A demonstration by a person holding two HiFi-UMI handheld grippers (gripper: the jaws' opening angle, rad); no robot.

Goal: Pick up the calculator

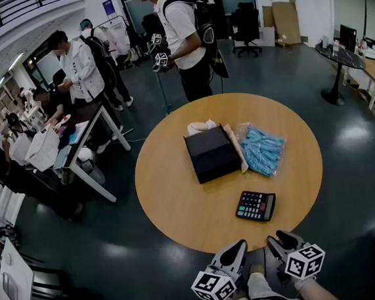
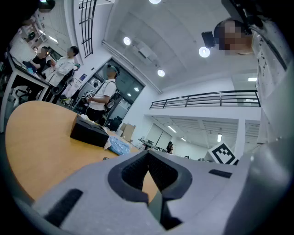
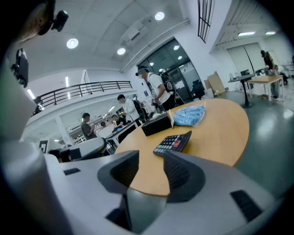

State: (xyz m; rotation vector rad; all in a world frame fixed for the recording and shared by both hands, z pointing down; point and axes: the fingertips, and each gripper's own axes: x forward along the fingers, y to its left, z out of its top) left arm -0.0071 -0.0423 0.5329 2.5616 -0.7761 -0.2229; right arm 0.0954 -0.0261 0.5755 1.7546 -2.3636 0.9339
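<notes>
Right gripper view shows the right gripper point(image 3: 151, 159) with jaws partly apart, holding nothing, tipped down near the calculator point(image 3: 173, 143). The left gripper point(image 2: 148, 154) is level, jaws together, empty.

Calculator point(image 1: 255, 205) on table point(image 1: 174, 213), before box point(image 1: 212, 153); bag point(image 1: 264, 149) right of box.

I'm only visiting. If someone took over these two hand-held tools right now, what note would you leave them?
Left gripper: jaws together, empty, short of the round table's near edge.
Right gripper: jaws apart, empty, aimed toward the calculator but not touching it.
Calculator: lies flat near the table's near edge, apart from the black box and the blue packet.
Done: nothing yet.
Left: reach in, close on the calculator, lift.
</notes>
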